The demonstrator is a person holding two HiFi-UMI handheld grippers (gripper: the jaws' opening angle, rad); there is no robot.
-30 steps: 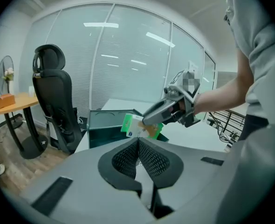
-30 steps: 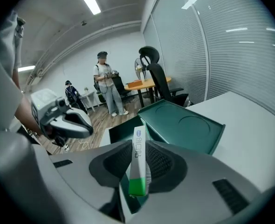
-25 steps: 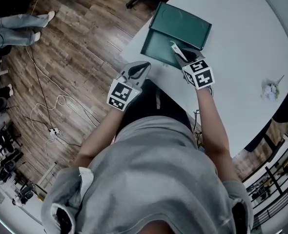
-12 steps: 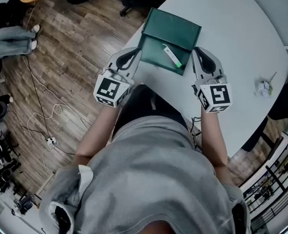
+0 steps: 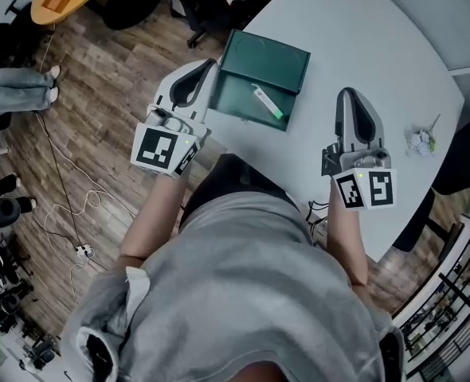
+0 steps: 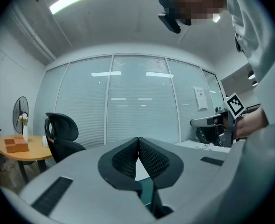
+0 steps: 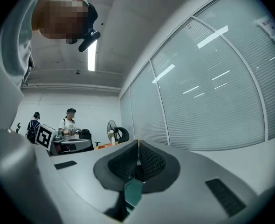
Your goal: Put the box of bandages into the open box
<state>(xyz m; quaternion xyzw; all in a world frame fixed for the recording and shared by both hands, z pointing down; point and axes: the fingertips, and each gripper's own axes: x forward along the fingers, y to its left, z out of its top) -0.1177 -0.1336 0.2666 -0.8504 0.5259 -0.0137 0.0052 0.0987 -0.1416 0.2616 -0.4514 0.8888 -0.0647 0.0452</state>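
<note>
The dark green open box (image 5: 260,82) lies near the white table's near edge, its lid (image 5: 268,57) folded back. The box of bandages (image 5: 268,103), white with a green end, lies slantwise inside the tray. My left gripper (image 5: 207,62) hovers just left of the green box, jaws shut and empty. My right gripper (image 5: 347,93) is held over bare table well to the right of the box, shut with nothing in it. The left gripper view shows the pads (image 6: 138,149) pressed together, and the right gripper view shows the pads (image 7: 138,153) closed the same way.
A small crumpled white bundle with a stem (image 5: 421,141) lies on the table (image 5: 362,38) at far right. Wooden floor with cables (image 5: 84,173) lies to the left. A black office chair (image 6: 60,130) and an orange round table (image 6: 16,146) stand beyond.
The right gripper let go of the bandage box, which now lies in the green box, then drew back to the right and shut. The left gripper shifted left and further out.
</note>
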